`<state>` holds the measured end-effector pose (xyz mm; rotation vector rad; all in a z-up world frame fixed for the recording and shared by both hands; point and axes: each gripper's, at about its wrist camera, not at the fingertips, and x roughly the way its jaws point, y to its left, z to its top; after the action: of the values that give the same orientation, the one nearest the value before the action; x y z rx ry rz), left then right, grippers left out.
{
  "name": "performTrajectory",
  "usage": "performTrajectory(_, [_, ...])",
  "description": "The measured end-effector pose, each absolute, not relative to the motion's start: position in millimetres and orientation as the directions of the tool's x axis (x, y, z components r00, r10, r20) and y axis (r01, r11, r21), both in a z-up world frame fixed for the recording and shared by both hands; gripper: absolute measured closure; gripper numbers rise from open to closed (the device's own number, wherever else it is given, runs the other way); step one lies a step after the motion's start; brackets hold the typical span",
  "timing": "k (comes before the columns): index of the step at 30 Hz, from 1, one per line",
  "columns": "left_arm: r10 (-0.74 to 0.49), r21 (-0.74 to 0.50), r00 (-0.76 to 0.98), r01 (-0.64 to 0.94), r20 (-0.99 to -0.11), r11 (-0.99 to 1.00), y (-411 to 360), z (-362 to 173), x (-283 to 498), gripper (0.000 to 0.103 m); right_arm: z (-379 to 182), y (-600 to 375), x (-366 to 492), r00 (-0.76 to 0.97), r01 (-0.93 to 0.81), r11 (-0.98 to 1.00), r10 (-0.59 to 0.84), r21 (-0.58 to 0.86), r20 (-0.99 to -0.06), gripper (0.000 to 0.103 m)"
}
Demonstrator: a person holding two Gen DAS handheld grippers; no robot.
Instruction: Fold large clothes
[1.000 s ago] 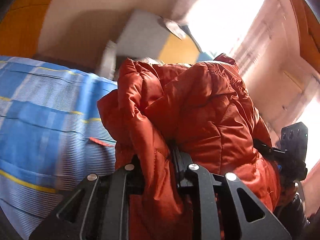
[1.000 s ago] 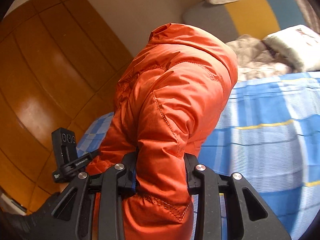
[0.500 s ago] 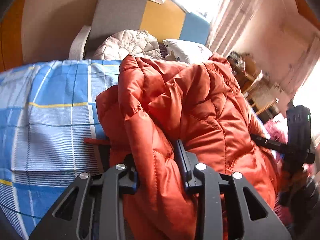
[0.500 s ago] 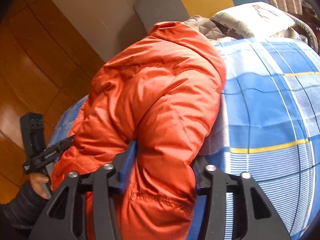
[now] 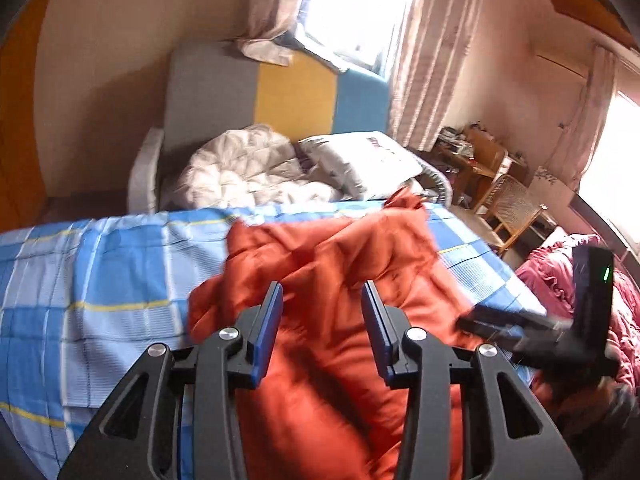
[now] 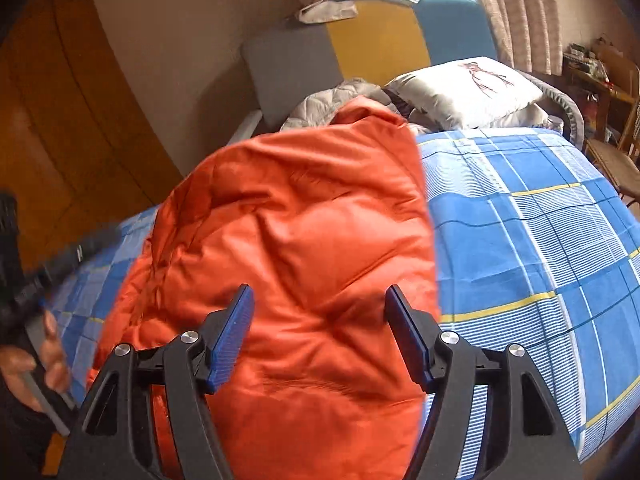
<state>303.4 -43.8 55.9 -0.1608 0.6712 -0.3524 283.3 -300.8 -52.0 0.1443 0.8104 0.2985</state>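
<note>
An orange puffer jacket (image 5: 332,280) lies in a bunched heap on the blue checked bed cover (image 5: 100,280); it also fills the middle of the right wrist view (image 6: 304,248). My left gripper (image 5: 322,300) is open and empty just above the jacket's near part. My right gripper (image 6: 320,304) is open and empty over the jacket's near end. The right gripper's body shows at the right of the left wrist view (image 5: 576,320). The left gripper's body shows blurred at the left of the right wrist view (image 6: 24,264).
A white quilt (image 5: 248,172) and a pillow (image 6: 464,88) lie at the bed's head against a grey, yellow and blue headboard (image 5: 296,96). Wicker chairs (image 5: 512,204) and a cluttered table stand to the right. A red blanket (image 5: 560,264) lies at far right. Wooden wardrobe doors (image 6: 72,120) are left.
Both grippers have opened and let go of the orange jacket. The jacket has dropped from being held up and now lies on the bed.
</note>
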Motion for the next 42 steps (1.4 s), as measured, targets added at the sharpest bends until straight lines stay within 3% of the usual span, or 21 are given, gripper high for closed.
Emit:
performTrajectory(5, [-0.393, -0.251, 0.707, 0.302, -0.588, 0.920, -70, 60, 324, 0.061, -58, -283, 285, 0.646, -0.230, 0.942, 0.336, 0.246, -0.685, 0.035])
performTrajectory(12, [-0.322, -0.226, 0.683, 0.229, -0.655, 0.947, -79, 19, 335, 0.061, -72, -246, 265, 0.635, -0.307, 0.935, 0.340, 0.177, -0.694, 0.035])
performTrajectory(19, [-0.297, -0.252, 0.699, 0.170, -0.651, 0.953, -58, -16, 322, 0.059, -85, -226, 263, 0.625, -0.341, 0.928, 0.342, 0.149, -0.702, 0.035])
performTrajectory(30, [-0.281, -0.286, 0.730, 0.121, -0.623, 0.950, -51, -52, 316, 0.060, -105, -207, 252, 0.710, -0.229, 0.971, 0.210, 0.062, -0.672, 0.035])
performTrajectory(42, [-0.244, -0.289, 0.748, 0.072, -0.617, 0.955, -40, -43, 304, 0.058, -67, -226, 215, 0.753, -0.112, 0.991, 0.137, 0.080, -0.643, 0.036])
